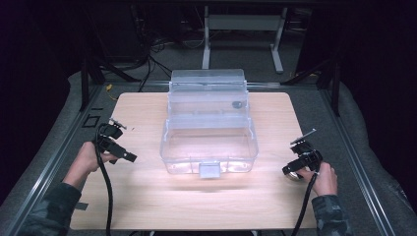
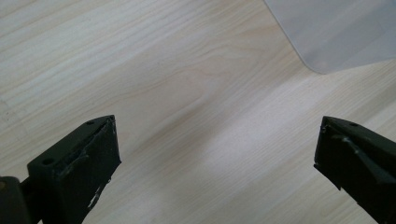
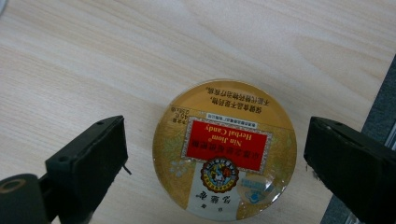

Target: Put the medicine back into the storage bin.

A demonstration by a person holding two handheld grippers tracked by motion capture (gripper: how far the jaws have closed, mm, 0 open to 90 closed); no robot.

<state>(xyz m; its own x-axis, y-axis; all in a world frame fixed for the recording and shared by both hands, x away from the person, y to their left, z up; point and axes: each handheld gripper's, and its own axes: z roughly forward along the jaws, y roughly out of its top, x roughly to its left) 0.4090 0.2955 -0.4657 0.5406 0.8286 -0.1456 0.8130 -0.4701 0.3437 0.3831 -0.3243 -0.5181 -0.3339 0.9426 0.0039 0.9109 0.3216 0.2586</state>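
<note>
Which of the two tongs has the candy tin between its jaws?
The right tongs: the round gold candy tin lies between its open jaws. The left tongs hang over bare table.

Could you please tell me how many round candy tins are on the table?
1: the candy tin lies flat near the table's right edge, between the right gripper's open jaws; the clear box could hide others.
</note>
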